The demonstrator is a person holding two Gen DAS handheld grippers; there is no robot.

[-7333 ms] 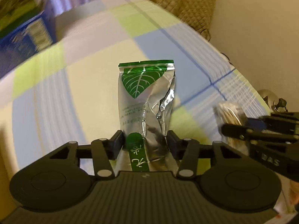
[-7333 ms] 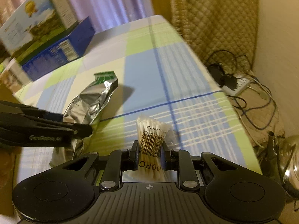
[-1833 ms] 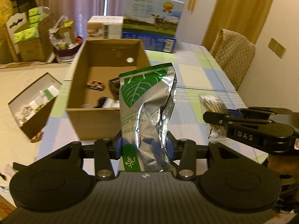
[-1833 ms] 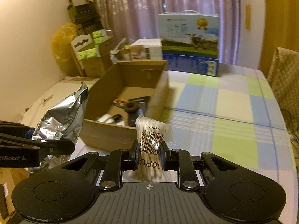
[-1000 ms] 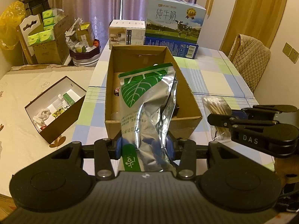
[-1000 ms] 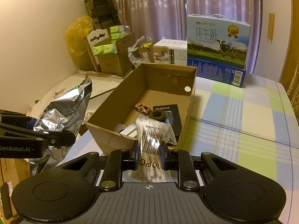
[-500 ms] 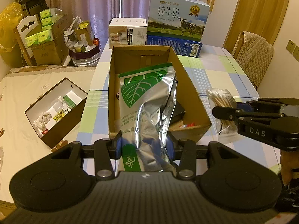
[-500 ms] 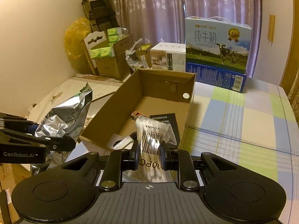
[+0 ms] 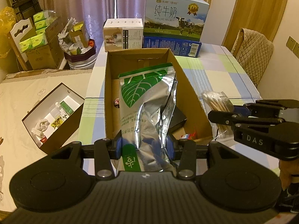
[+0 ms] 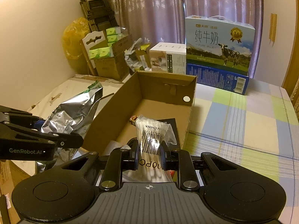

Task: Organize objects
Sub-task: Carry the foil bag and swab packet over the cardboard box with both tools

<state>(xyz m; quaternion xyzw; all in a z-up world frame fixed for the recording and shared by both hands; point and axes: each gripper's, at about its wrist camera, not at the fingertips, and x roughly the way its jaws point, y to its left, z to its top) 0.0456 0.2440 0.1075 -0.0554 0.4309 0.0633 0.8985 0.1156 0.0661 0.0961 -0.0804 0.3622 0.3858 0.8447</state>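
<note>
The cardboard box (image 10: 164, 85) is open on top, so a gripper can pass in from above. Its far half has a bare floor; the near half is crowded by a black item (image 9: 177, 115) and small packets (image 9: 186, 136). Behind the box, the white carton (image 9: 123, 35) and the milk cartons (image 9: 173, 28) block the way. On the right, the checked tablecloth (image 10: 252, 121) is free.

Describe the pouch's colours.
Silver foil pouch with a green leaf panel; clearest in the left wrist view.
</note>
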